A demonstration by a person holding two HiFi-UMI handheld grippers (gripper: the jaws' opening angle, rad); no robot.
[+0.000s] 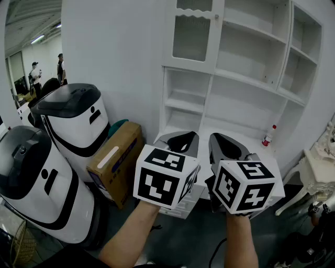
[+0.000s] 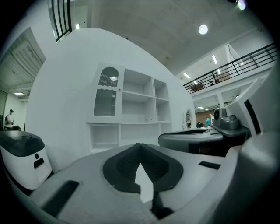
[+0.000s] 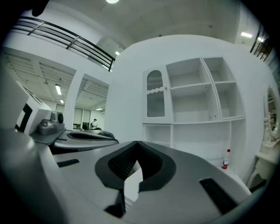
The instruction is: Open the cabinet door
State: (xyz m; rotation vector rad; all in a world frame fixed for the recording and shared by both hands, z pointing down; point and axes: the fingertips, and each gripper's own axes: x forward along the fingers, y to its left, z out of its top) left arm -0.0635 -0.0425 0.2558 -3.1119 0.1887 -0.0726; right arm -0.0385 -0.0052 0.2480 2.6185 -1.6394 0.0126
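Observation:
A white shelf unit stands ahead against the wall. Its only door, a glazed cabinet door (image 1: 192, 32) with a small knob (image 1: 216, 16), sits closed at the upper left; it shows again as the door (image 2: 107, 92) and the door (image 3: 154, 93). My left gripper (image 1: 182, 141) and right gripper (image 1: 226, 145) are held side by side at chest height, well short of the shelf unit and below the door. Both are shut with nothing between their jaws. The left gripper (image 2: 140, 153) and right gripper (image 3: 138, 154) point level at the lower shelves.
A red-capped bottle (image 1: 268, 135) stands on the shelf unit's counter at right. Two large white-and-black robot bodies (image 1: 76, 123) and a cardboard box (image 1: 116, 159) crowd the floor at left. A white chair (image 1: 316, 172) stands at right. People stand far off at left.

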